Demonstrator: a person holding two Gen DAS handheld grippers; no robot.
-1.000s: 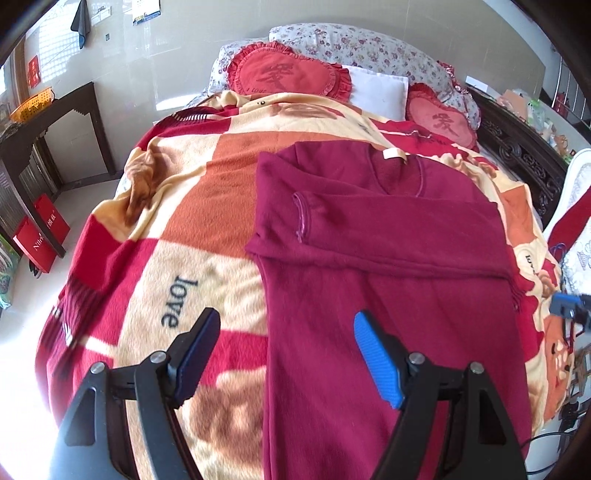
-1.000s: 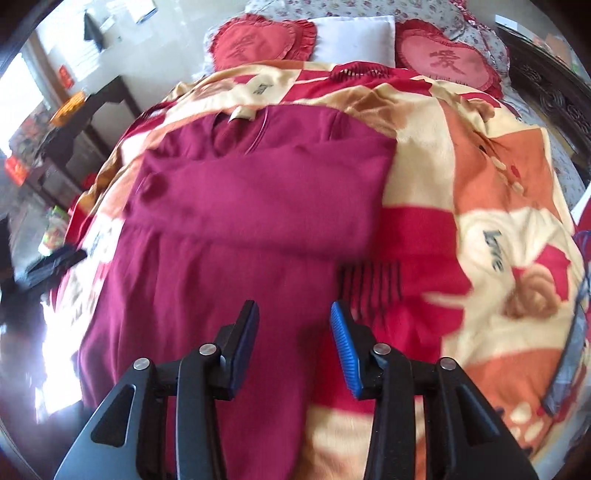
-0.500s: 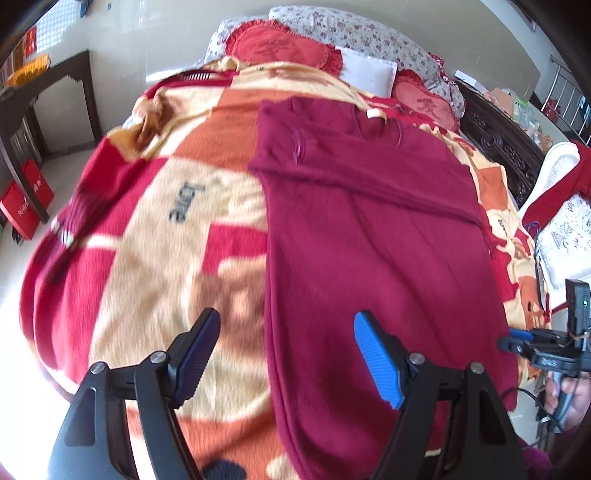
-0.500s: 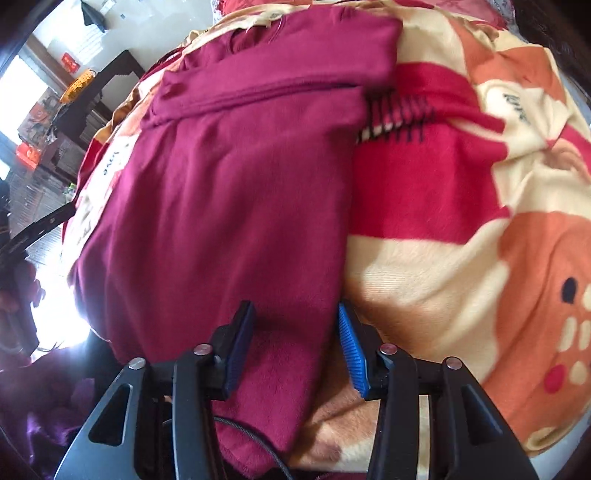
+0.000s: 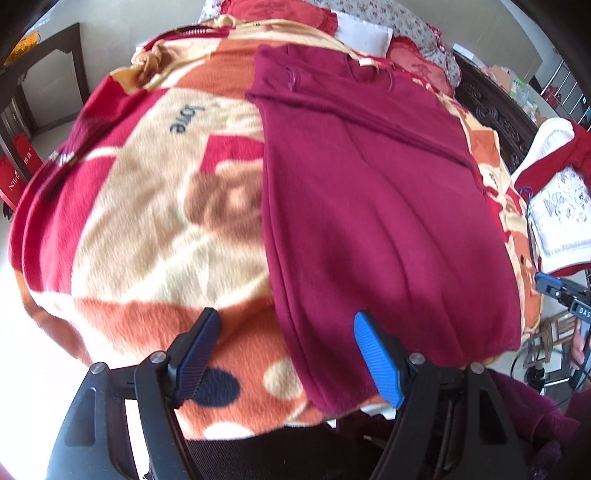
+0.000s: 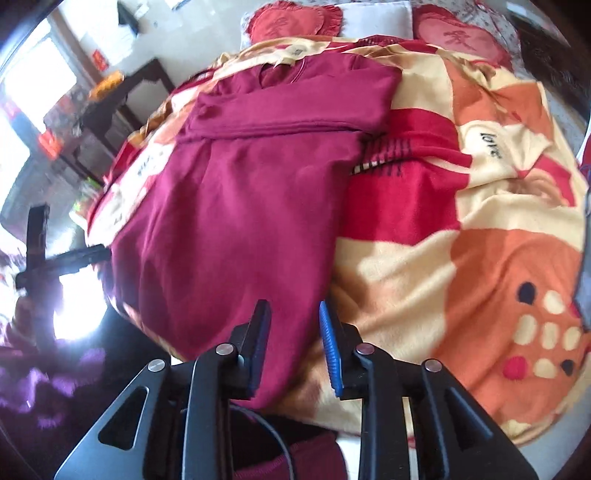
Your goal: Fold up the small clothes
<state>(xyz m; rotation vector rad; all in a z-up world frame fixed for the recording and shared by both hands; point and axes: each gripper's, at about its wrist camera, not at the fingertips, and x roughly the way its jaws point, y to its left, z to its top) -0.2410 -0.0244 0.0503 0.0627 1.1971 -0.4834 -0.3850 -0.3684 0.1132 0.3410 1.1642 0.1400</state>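
Note:
A maroon sweater [image 5: 369, 192] [image 6: 240, 206] lies flat on the bed, its sleeves folded across the chest and its hem at the near edge. My left gripper [image 5: 286, 354] is open wide, just above the hem's left corner. One pad is over the blanket and the blue pad [image 5: 376, 358] over the cloth. My right gripper [image 6: 293, 343] hangs over the hem's right corner. Its jaws are closing, with the sweater's side edge in the narrow gap between them. I see no pad pressing on the cloth.
A fleece blanket [image 5: 147, 221] [image 6: 461, 258] in red, orange and cream covers the bed. Heart cushions [image 6: 295, 18] and pillows lie at the head. A dark side table [image 5: 44, 74] stands left of the bed. White and red cloth [image 5: 561, 206] lies to the right.
Both grippers have drawn back from over the sweater's middle to its hem at the bed's near edge. The right gripper's jaws have narrowed; the left one's stay wide.

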